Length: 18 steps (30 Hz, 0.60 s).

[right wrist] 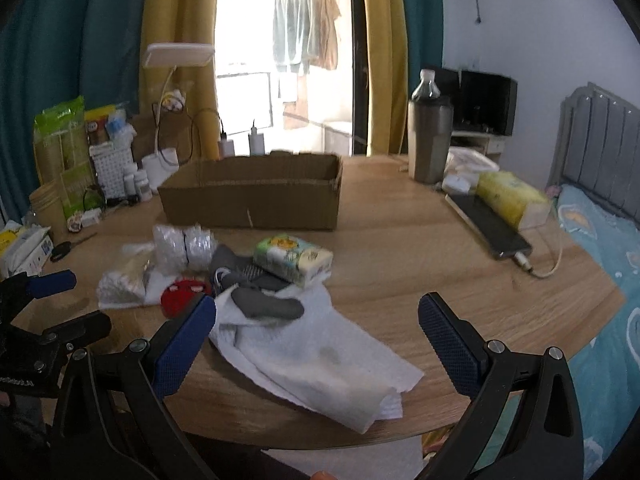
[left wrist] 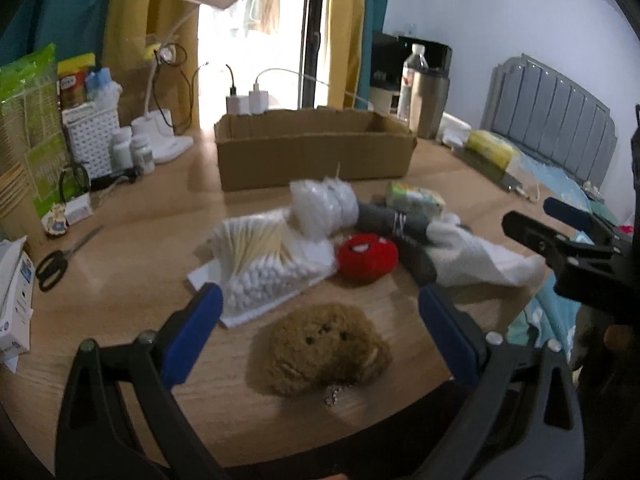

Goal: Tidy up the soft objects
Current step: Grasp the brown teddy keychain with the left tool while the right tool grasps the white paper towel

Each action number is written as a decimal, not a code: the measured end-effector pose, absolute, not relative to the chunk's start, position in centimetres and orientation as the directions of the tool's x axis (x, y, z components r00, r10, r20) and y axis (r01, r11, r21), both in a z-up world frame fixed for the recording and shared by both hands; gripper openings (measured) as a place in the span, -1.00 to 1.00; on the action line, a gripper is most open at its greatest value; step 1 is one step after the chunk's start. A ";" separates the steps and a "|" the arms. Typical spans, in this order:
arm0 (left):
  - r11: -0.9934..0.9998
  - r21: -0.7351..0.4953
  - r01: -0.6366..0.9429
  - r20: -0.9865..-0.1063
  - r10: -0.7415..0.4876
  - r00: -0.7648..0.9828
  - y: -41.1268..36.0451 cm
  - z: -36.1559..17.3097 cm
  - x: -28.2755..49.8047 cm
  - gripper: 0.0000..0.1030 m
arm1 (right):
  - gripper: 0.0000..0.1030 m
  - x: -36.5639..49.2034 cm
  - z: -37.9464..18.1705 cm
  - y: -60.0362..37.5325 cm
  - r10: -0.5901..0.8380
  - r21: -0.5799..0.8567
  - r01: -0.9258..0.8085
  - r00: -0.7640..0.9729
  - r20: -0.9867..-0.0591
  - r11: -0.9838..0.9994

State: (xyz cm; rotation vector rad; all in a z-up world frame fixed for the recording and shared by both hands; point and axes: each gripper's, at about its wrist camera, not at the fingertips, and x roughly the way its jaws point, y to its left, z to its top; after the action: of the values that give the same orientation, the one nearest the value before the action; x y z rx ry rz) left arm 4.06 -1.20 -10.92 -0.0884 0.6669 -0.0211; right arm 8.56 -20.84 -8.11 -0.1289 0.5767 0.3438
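- Brown plush toy lies nearest on the tabletop, between the spread, empty fingers of the left gripper.
- Right gripper hangs released over the white towel.
- Step, likely: first pickup; next, clench, then carry to the cardboard box at 12 o'clock.

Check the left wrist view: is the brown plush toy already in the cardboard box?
No, the brown plush toy lies on the table between the open left gripper's fingers, well short of the cardboard box.

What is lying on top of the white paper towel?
A gray sock lies on the white paper towel at its far end. Whatever the towel covers on the table is hidden.
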 end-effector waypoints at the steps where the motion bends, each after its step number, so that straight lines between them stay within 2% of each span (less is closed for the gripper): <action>1: 0.996 -0.087 -0.006 -0.623 -0.050 0.780 -1.2 -11.1 4.1 0.91 | 1.00 8.8 -8.6 -20.8 0.284 -0.019 -0.358 0.771 -0.570 0.934; 9: 0.999 -0.028 0.026 -0.674 -0.038 0.738 -1.9 -12.6 4.2 0.91 | 0.99 10.1 -11.3 -20.3 0.299 0.031 -0.368 0.700 -0.649 0.929; 15: 0.998 -0.027 0.051 -0.702 -0.055 0.710 -2.1 -13.6 4.4 0.90 | 0.94 10.7 -12.7 -19.5 0.292 0.022 -0.386 0.660 -0.692 0.922; 17: 0.998 -0.028 0.055 -0.706 -0.059 0.706 -2.2 -13.7 4.5 0.72 | 0.86 10.7 -13.3 -19.2 0.282 0.003 -0.393 0.655 -0.701 0.920; 18: 0.998 -0.031 0.058 -0.707 -0.063 0.704 -2.2 -13.7 4.5 0.70 | 0.83 10.5 -13.3 -19.0 0.273 -0.017 -0.398 0.660 -0.700 0.917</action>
State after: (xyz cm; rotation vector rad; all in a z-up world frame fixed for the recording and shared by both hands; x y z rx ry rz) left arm 4.53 -2.16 -13.75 -0.0065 0.7870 -0.0671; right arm 10.52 -19.00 -13.34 -0.1748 0.7603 0.3820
